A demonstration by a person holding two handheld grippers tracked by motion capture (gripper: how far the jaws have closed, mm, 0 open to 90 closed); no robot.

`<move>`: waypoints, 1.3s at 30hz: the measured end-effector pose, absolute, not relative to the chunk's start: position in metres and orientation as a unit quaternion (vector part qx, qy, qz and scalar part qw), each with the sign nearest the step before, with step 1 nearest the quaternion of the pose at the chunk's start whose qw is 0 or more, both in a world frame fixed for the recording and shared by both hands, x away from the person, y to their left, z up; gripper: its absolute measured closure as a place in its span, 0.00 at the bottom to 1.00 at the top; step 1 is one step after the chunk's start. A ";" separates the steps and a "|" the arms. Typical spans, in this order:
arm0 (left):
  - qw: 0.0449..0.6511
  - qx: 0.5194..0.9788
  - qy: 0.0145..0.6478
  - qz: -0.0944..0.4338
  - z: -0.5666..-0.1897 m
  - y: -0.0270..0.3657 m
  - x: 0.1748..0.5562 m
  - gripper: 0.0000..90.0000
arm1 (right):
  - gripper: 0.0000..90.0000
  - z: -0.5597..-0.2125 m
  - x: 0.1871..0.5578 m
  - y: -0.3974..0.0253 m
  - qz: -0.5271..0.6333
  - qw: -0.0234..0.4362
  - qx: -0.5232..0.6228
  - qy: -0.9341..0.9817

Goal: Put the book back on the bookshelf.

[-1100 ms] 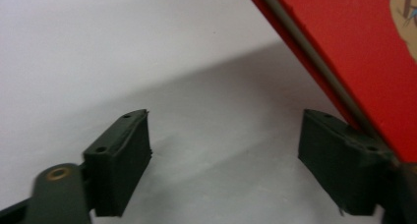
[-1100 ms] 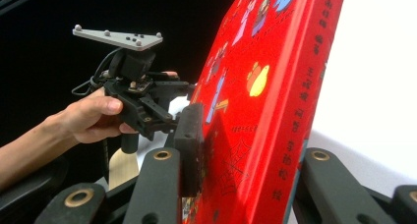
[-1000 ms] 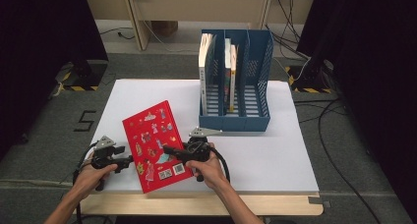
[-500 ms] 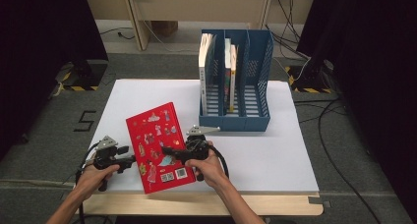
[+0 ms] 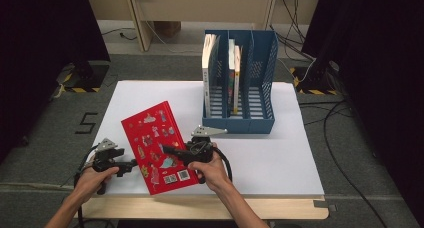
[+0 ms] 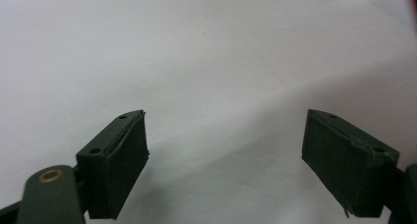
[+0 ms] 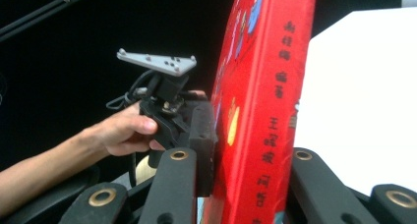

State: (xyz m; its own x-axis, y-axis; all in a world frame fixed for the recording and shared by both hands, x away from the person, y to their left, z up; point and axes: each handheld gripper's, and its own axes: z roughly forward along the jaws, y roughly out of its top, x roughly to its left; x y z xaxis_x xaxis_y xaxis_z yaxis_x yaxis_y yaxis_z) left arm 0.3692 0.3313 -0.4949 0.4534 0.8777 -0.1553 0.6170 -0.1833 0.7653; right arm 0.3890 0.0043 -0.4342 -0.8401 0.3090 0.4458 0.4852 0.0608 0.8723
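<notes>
So the right gripper (image 5: 170, 152) is clamped on the red book (image 5: 157, 145), holding it tilted up off the table (image 5: 280, 153) near the front edge. The left gripper (image 5: 131, 163) sits just beside the book's left edge, jaws wide apart, holding nothing.

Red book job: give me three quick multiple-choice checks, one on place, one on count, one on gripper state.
1. Where is the red book?
A. In the blue rack
B. At the table's near edge, in front of the rack
C. On the floor

2. How many compartments does the blue rack have?
A. Three
B. Two
C. Five

3. How does the left gripper stand?
A. Shut on the book
B. Shut on nothing
C. Open

Key: 1 B, the high view shows it near the hands, clamped in the right gripper. 2 A, two dividers split it. 3 C, bare white table shows between its jaws.
</notes>
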 end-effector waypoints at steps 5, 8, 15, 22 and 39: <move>0.399 0.747 0.506 0.166 -0.496 0.338 0.371 0.19 | 0.84 -0.420 0.387 -0.002 -0.648 0.034 -0.266 -0.713; 0.375 0.756 0.500 0.194 -0.498 0.337 0.373 0.19 | 0.84 -0.414 0.388 -0.008 -0.665 0.014 -0.272 -0.695; 0.346 0.766 0.496 0.216 -0.504 0.336 0.376 0.17 | 0.84 -0.405 0.394 -0.014 -0.673 -0.080 -0.253 -0.691; 0.350 0.766 0.495 0.213 -0.505 0.338 0.377 0.16 | 0.84 -0.415 0.408 -0.017 -0.661 -0.126 -0.253 -0.695; 0.353 0.766 0.494 0.213 -0.506 0.338 0.376 0.16 | 0.86 -0.428 0.387 -0.046 -0.634 -0.148 -0.217 -0.728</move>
